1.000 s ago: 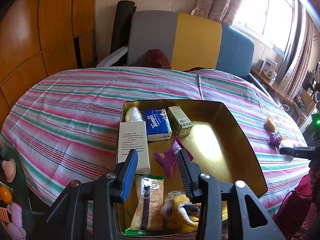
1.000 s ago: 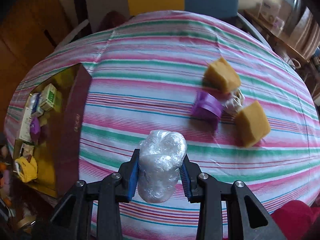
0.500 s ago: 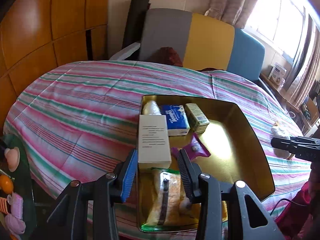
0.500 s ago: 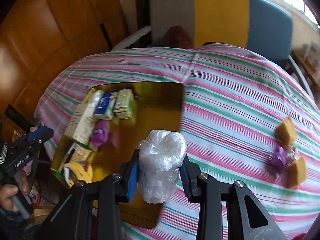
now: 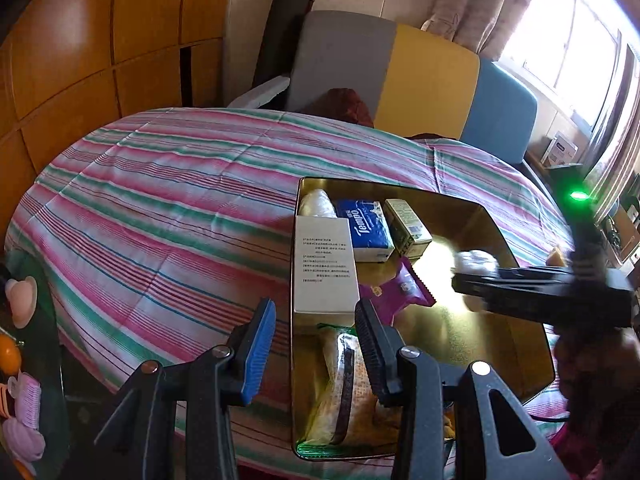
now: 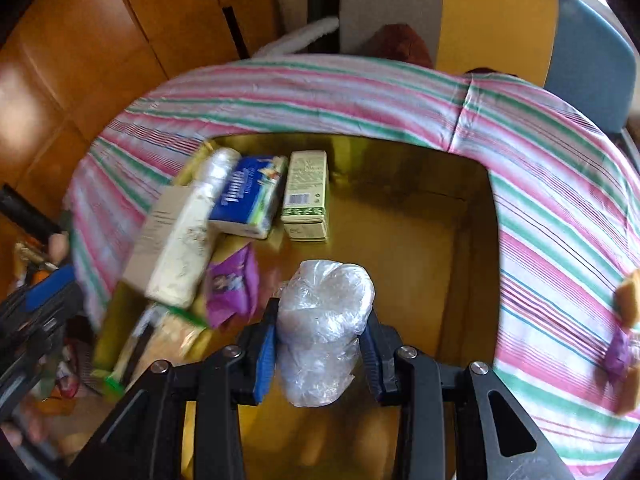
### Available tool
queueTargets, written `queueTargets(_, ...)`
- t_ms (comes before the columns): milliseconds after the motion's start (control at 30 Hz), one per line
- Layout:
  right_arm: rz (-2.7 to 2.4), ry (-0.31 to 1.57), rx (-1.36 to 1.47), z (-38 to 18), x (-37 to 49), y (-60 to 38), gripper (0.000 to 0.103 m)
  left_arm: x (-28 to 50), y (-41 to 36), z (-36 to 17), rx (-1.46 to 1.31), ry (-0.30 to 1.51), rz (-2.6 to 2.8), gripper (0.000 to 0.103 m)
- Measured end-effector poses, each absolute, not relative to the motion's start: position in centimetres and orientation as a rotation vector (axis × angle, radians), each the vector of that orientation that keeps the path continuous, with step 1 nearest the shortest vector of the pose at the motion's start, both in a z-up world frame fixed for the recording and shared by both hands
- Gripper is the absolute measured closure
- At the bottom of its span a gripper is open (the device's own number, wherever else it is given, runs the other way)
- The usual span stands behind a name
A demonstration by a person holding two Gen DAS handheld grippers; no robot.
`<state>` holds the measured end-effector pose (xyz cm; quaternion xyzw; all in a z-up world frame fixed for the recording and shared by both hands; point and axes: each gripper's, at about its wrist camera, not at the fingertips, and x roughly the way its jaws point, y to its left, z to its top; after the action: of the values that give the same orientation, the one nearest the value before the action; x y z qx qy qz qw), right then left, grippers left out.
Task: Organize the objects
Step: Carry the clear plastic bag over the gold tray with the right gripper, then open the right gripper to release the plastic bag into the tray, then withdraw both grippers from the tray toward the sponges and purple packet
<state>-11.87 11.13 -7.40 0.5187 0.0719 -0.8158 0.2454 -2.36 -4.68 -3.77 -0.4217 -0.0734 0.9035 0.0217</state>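
Right gripper point(image 6: 320, 332) clenched on plastic-wrapped bundle point(image 6: 324, 320), held over the bare floor of the gold tray point(image 6: 472, 264). Bundle looks light, soft, crinkly, likely slippery; a grip across its middle suits it. Left gripper point(image 5: 316, 336) unclenched, empty, at the tray's near-left edge.

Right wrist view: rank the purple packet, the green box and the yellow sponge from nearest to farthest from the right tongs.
1. Purple packet, just left of the right tongs, in the tray.
2. Green box, ahead, toward the tray's far side.
3. Yellow sponge, far right on the striped cover, outside the tray.
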Motion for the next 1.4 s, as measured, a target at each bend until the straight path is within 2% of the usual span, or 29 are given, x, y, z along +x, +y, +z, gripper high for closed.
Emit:
queueTargets(267,-2.183,0.132,1.444,-9.8,-13.0,8.1,0.063,-2.4,-5.1,-4.4,-1.327,-0.235,2.798,0.062)
queueTargets(333,-2.187,0.112,1.435,-9.6,-12.9,8.7,0.050,-2.4,-5.2,-4.5,-1.332,-0.238,2.796,0.062)
queueTargets(400,-2.199,0.094,1.418,-9.2,-12.8,9.2,0.042,-2.4,-5.1,-4.5,-1.333,-0.237,2.795,0.062)
queueTargets(533,-2.210,0.085,1.385,-8.5,-12.3,9.6,0.035,-2.2,-4.9,-4.1,-1.317,-0.225,2.804,0.062)
queueTargets(1400,-2.419,0.087,1.226,-3.3,-7.0,16.3,0.018,-0.4,-1.6,-1.6,-1.221,-0.083,2.808,0.062)
